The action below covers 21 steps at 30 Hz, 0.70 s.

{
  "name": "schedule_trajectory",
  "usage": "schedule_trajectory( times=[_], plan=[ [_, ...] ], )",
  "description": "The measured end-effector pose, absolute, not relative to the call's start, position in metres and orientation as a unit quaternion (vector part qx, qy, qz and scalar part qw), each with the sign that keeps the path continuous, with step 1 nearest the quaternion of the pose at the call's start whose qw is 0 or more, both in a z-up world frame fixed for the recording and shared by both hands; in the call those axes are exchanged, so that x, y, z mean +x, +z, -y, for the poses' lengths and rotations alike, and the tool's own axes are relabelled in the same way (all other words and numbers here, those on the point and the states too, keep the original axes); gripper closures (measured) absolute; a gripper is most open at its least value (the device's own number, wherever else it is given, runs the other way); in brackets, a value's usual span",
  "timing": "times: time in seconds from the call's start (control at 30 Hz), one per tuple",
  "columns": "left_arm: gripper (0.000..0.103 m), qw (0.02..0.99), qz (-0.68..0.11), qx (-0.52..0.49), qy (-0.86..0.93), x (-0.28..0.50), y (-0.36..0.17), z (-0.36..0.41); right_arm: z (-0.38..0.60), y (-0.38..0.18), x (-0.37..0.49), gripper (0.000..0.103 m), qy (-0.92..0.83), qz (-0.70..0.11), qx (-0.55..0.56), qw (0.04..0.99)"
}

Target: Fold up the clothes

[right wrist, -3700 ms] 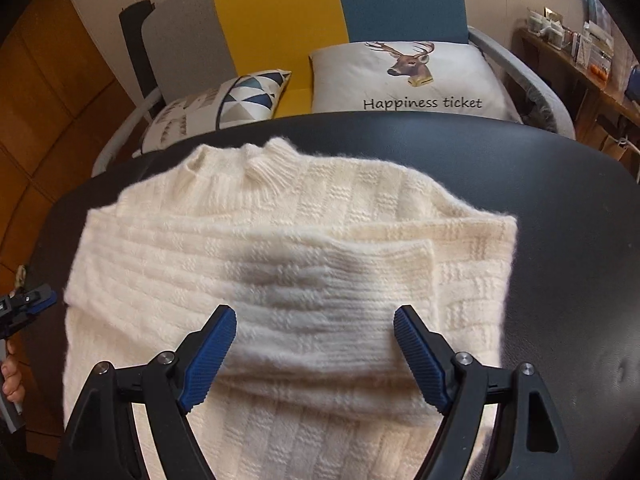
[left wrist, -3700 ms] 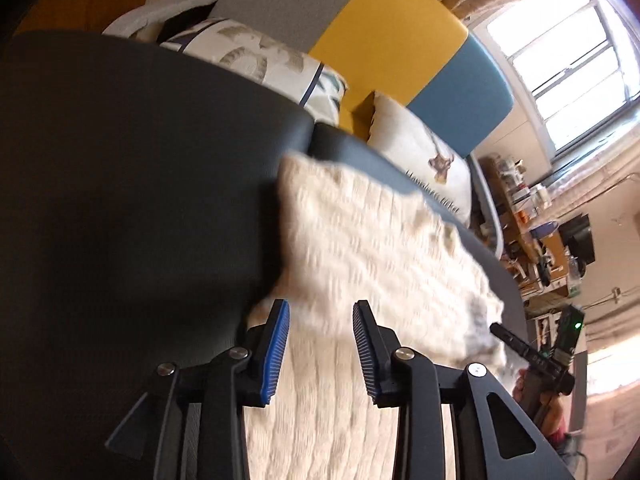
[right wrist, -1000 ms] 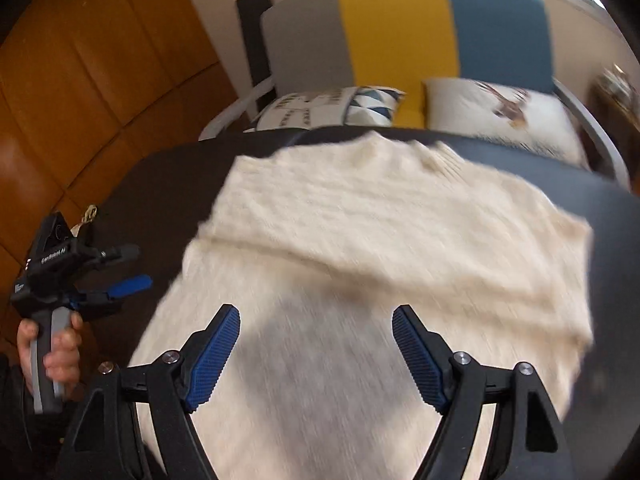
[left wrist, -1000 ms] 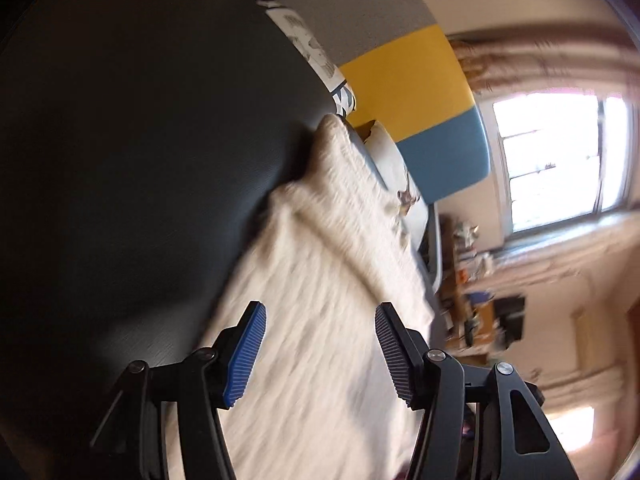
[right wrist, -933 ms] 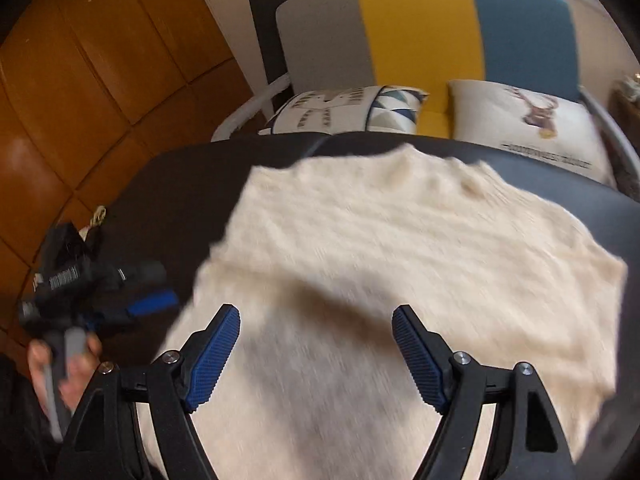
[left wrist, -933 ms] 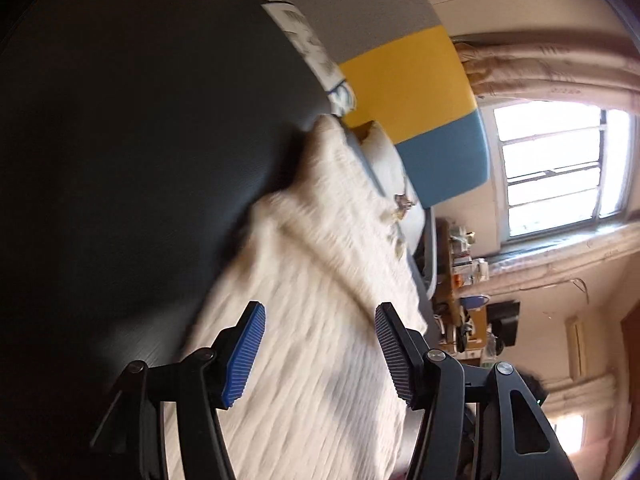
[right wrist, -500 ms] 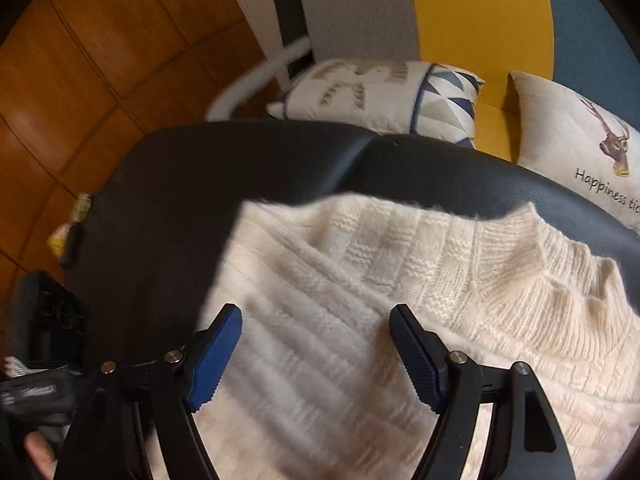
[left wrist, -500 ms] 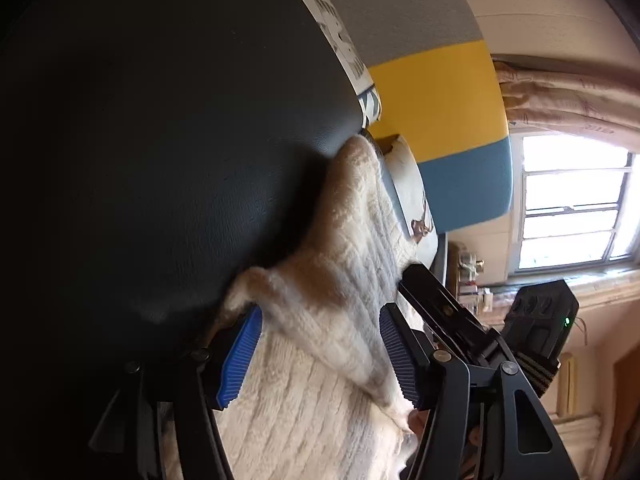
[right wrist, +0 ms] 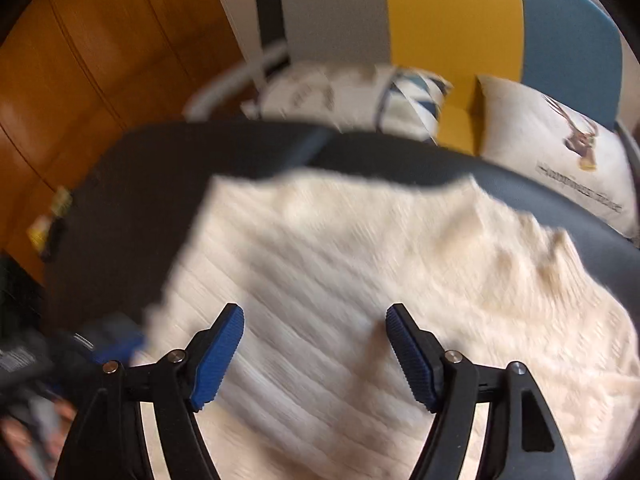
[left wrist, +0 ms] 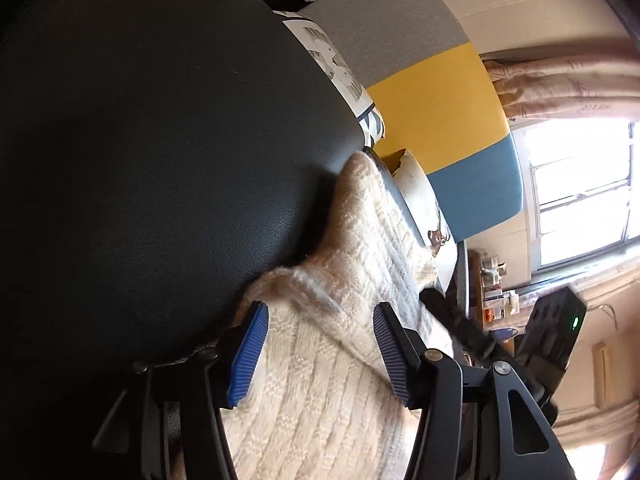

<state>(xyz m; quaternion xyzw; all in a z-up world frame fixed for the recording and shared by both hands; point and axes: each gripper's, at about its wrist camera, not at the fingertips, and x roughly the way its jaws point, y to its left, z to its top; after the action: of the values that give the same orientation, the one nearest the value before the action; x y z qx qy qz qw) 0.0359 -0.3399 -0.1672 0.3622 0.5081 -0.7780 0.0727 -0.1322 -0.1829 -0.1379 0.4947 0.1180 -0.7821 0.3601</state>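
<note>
Now both grippers, left (left wrist: pixel 318 350) and right (right wrist: pixel 314 350), hover spread and empty over the cream sweater (right wrist: pixel 360 280), the left's jaws just narrowing, 1 fold apparently imminent.

Grey-yellow-blue sofa (right wrist: pixel 452 20), 2 cushions (right wrist: pixel 556 140), wood-panelled wall (right wrist: pixel 80 64), bright window (left wrist: pixel 580 184)

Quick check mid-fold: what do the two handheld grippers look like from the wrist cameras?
Both match. The left gripper has two angular black plastic fingers with silver screw heads at the joints, tipped with ridged blue rubber pads. The right gripper has the same black fingers, silver screws and ribbed blue pads. No cables or sleeves show.
</note>
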Motion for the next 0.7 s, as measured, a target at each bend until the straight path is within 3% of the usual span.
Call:
schedule_trajectory(
  times=[0.1,0.13,0.2,0.37,0.7],
  plan=[
    [0.046,0.071,-0.487,0.371,-0.788,0.052,-0.154,0.341,0.172,-0.134,-0.124,0.029,-0.787,-0.129,0.494,0.346],
    [0.045,0.066,-0.477,0.374,-0.793,0.060,-0.149,0.341,0.159,-0.123,-0.117,0.029,-0.787,-0.105,0.490,0.360],
    [0.035,0.043,-0.435,0.403,-0.804,0.072,-0.142,0.333,0.128,-0.102,-0.100,0.029,-0.774,-0.045,0.486,0.404],
    [0.035,-0.007,-0.351,0.462,-0.814,0.133,-0.145,0.314,0.004,-0.079,-0.031,0.029,-0.724,0.050,0.503,0.470],
    [0.035,-0.051,-0.306,0.477,-0.822,0.224,-0.159,0.283,-0.204,-0.135,0.078,0.029,-0.741,0.181,0.565,0.315]
  ],
)
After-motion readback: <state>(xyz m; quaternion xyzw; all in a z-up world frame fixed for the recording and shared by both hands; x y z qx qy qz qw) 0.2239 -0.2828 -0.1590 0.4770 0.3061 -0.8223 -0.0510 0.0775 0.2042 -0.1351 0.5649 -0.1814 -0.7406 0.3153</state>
